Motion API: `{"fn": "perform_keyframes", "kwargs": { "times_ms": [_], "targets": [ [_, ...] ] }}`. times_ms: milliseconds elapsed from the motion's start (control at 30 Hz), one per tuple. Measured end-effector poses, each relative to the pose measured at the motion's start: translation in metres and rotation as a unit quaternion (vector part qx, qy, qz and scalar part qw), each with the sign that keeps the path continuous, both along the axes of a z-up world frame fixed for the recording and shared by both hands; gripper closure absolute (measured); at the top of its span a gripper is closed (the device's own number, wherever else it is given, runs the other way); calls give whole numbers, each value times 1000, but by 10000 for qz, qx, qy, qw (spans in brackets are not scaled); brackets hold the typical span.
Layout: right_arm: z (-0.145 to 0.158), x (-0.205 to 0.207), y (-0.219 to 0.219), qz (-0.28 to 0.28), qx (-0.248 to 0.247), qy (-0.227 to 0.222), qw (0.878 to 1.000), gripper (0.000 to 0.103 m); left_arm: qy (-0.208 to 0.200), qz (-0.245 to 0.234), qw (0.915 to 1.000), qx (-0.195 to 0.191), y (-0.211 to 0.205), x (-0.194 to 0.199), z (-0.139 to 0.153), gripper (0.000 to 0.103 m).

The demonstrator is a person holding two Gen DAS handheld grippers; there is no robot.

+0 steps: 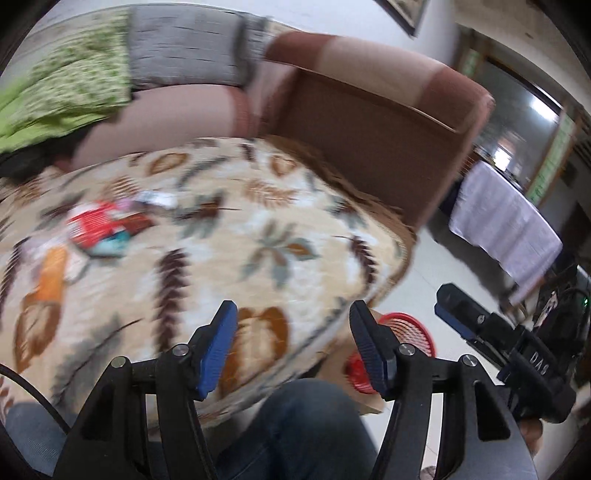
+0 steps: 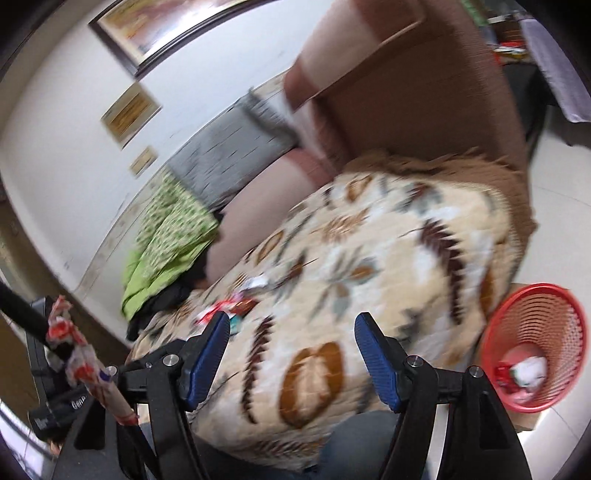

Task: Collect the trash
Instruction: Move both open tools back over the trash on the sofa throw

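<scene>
Left wrist view is showing a small pile of wrappers (image 1: 105, 227) lying on the leaf-patterned blanket (image 1: 236, 236), towards its far left part; red, white and teal pieces are lying together, blurred, with an orange packet (image 1: 51, 277) just beside them. Right wrist view is showing the same pile (image 2: 236, 308) sitting just beyond the tip of that gripper's left finger. A red mesh basket (image 2: 535, 332) is standing on the pale floor (image 2: 554, 229) just beside the blanket's right edge, and a few crumpled pieces of trash (image 2: 522, 371) are lying in its bottom.

The left gripper (image 1: 293, 347) is hanging over the near edge of the blanket with its blue-padded fingers (image 1: 218, 347) spread apart and nothing between them. The right gripper (image 2: 291, 362) is likewise gaping wide and empty above the blanket. A crumpled red-and-white wrapper (image 2: 74, 350) is showing at the left edge of the right wrist view, next to a dark bar; what it is resting on cannot be told.

Jeans-clad legs (image 1: 295, 424) are showing below the grippers. A brown and pink sofa (image 1: 369, 122) is standing behind the blanket, carrying a grey cushion (image 1: 184, 44) and a green patterned cloth (image 1: 70, 85). Framed pictures (image 2: 162, 26) are hanging on the white wall.
</scene>
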State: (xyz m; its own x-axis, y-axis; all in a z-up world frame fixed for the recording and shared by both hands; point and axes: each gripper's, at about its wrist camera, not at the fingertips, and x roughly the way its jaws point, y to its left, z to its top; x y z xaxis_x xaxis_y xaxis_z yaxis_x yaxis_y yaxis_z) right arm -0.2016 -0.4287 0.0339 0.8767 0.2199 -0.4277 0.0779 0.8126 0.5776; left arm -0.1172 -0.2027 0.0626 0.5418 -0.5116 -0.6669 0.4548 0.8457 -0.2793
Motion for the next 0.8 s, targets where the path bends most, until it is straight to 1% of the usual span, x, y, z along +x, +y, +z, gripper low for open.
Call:
{"fn": "perform_keyframes", "kwargs": {
  "times_ms": [67, 100, 167, 267, 367, 433, 567, 667, 800],
  "targets": [
    [1, 13, 25, 287, -104, 37, 9995, 28, 26, 227, 9997, -13, 21, -1, -4, 41],
    [0, 14, 30, 371, -138, 60, 9992, 28, 40, 349, 9994, -33, 31, 0, -4, 41],
    [1, 26, 51, 633, -170, 87, 9978, 28, -1, 588, 9983, -42, 52, 0, -2, 41],
    [4, 31, 70, 860, -210, 64, 9961, 28, -66, 903, 9959, -14, 74, 2, 5, 41],
    [8, 34, 84, 998, -277, 8, 9946, 26, -86, 1103, 9938, -117, 96, 4, 11, 41],
    [11, 36, 93, 1069, -411, 3, 9934, 26, -134, 1224, 9923, -146, 108, 3, 16, 41],
    [17, 39, 102, 1183, -447, -53, 9920, 26, -195, 1515, 9881, -200, 131, 4, 26, 41],
    [22, 45, 106, 1261, -468, -132, 9908, 24, -184, 1760, 9839, -230, 151, 8, 30, 41],
    [24, 57, 117, 1556, -536, -178, 9862, 23, -96, 2035, 9786, -278, 173, 17, 30, 41]
  ]
}}
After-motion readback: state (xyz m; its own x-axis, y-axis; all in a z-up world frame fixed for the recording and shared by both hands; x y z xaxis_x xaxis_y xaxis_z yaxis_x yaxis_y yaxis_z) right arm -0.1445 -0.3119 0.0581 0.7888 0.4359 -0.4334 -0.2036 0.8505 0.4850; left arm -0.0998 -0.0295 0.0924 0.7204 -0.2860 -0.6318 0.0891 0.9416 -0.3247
